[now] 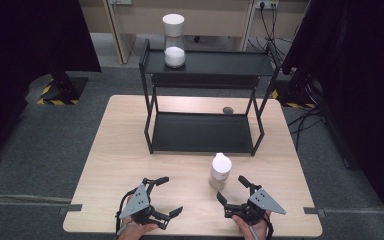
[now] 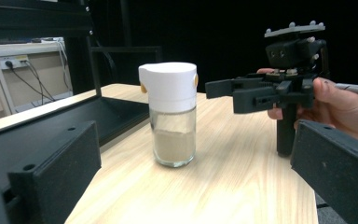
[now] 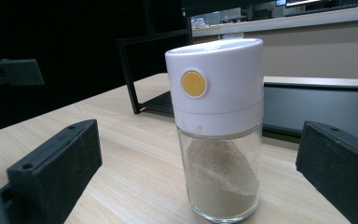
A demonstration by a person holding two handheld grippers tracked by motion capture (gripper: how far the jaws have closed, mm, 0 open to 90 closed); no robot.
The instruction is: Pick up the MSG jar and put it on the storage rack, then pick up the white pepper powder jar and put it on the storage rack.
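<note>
Glass spice jar (image 1: 220, 171) with a white cap stands upright on the wooden surface (image 1: 110, 150), just ahead of the right tool (image 1: 233, 190) and in front of the black two-tier shelf (image 1: 205, 132).
Smooth glass makes it rigid, breakable and likely slippery; part-filled with tan powder, it should be light. I would grip the glass body low, below the cap. Right tool spread wide, jar between its jaws untouched; left tool (image 1: 167, 196) also wide, holding nothing. Count: two jars, the second with white contents (image 1: 174, 41) on the top tier; one shelf; two tools; one small dark object (image 1: 227, 109).

Shaker (image 1: 220, 170) sits btwn grippers; rack (image 1: 202, 132) blocks behind.
</note>
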